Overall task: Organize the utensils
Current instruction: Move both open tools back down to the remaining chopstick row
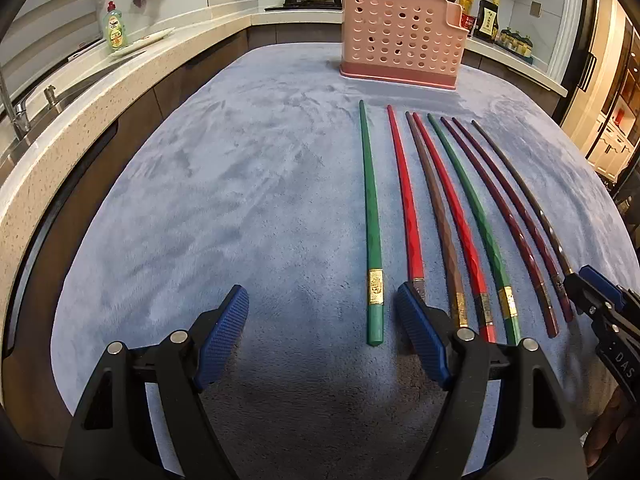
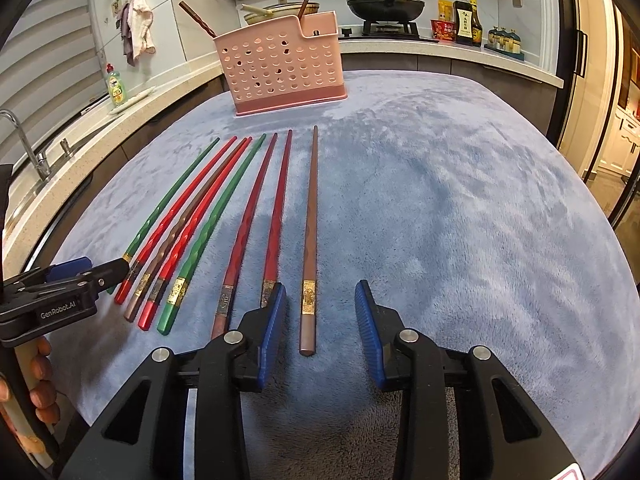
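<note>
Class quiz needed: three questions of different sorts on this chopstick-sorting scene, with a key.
1. How many chopsticks lie on the blue cloth?
2. True or false: the pink holder is empty.
3. Which lies between the right tool's fingers: A green chopstick, B brown chopstick, C red chopstick?
Key: 1. eight; 2. false; 3. B.
</note>
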Demonstrator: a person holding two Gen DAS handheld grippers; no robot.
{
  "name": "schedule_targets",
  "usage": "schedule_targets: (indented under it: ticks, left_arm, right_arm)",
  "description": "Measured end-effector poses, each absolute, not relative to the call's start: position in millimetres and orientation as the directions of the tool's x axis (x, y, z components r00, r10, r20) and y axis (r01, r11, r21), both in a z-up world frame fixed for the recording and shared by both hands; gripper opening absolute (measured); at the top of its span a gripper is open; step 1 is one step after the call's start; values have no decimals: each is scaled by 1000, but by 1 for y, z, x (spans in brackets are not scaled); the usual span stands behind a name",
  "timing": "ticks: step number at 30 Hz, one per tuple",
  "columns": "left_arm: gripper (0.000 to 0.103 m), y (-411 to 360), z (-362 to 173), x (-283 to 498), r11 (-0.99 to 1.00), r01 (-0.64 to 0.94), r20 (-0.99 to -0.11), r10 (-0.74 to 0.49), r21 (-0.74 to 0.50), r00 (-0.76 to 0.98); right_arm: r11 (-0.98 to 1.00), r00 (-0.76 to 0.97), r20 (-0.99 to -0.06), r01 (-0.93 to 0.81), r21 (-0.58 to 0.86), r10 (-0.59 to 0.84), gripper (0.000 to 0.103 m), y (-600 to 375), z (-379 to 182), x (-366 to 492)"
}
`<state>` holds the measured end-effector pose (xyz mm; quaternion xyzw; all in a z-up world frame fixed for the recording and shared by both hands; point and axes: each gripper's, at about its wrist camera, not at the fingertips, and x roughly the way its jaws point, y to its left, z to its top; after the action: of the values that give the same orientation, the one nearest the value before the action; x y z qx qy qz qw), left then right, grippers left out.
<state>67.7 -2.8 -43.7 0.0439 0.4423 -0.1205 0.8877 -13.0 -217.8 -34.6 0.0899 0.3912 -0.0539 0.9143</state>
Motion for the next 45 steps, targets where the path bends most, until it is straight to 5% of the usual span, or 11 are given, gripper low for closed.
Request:
schedule_targets:
  ticks: [45]
  left_arm:
    - [68,-4,-48,68,966,256,-796,-170,-19,581]
  right_arm:
    - [984,693,-718,163,71,-62,31,-212,-40,-12]
